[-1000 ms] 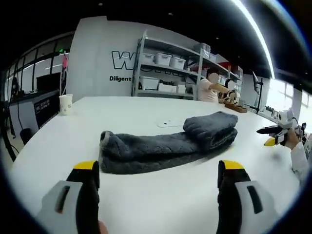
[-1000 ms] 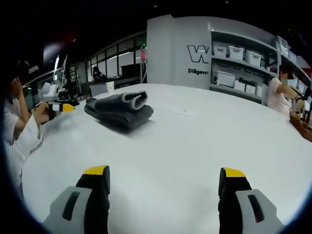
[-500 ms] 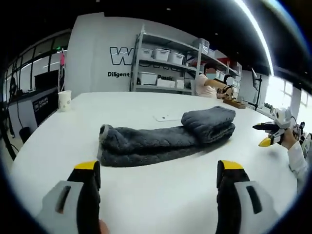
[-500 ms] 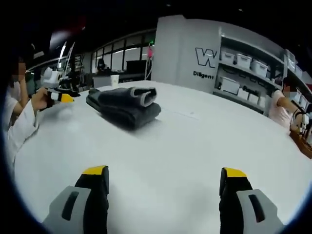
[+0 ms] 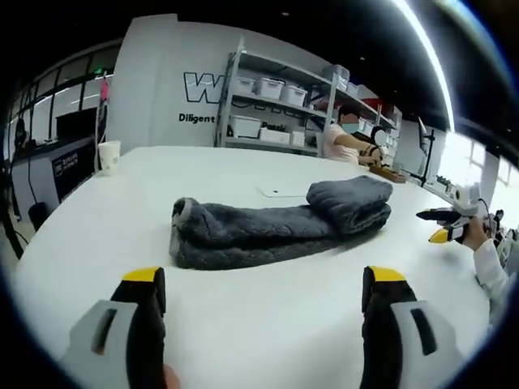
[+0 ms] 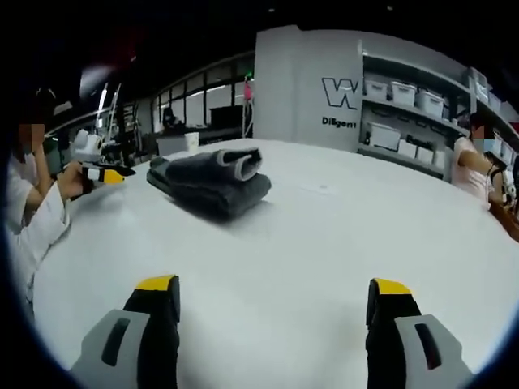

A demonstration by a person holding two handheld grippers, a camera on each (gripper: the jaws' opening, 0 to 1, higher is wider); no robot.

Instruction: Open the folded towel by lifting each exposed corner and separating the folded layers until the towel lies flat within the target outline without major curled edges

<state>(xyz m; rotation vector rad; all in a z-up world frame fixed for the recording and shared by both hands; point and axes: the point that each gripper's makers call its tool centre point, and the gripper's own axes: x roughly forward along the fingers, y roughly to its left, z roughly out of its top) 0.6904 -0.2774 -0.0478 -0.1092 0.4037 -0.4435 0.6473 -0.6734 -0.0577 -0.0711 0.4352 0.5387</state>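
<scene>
A dark grey plush towel (image 5: 276, 229) lies folded into a long roll on the white table (image 5: 243, 324), its right end doubled over into a thicker stack. My left gripper (image 5: 263, 284) is open, a short way in front of the towel, with nothing between its yellow-tipped jaws. In the right gripper view the same towel (image 6: 212, 178) sits further off on the table, seen from its end. My right gripper (image 6: 272, 292) is open and holds nothing. The right gripper (image 5: 442, 227) also shows at the right edge of the left gripper view, and the left gripper (image 6: 101, 173) at the left of the right gripper view.
A paper cup (image 5: 109, 156) stands at the table's far left. A flat white card (image 5: 280, 193) lies behind the towel. Shelves with white bins (image 5: 276, 113) line the back wall. A person (image 5: 345, 142) works at the far end. A white sleeve (image 6: 32, 227) shows at left.
Both views have shifted slightly with the hands. The towel lies as before, and both grippers stay open and away from it.
</scene>
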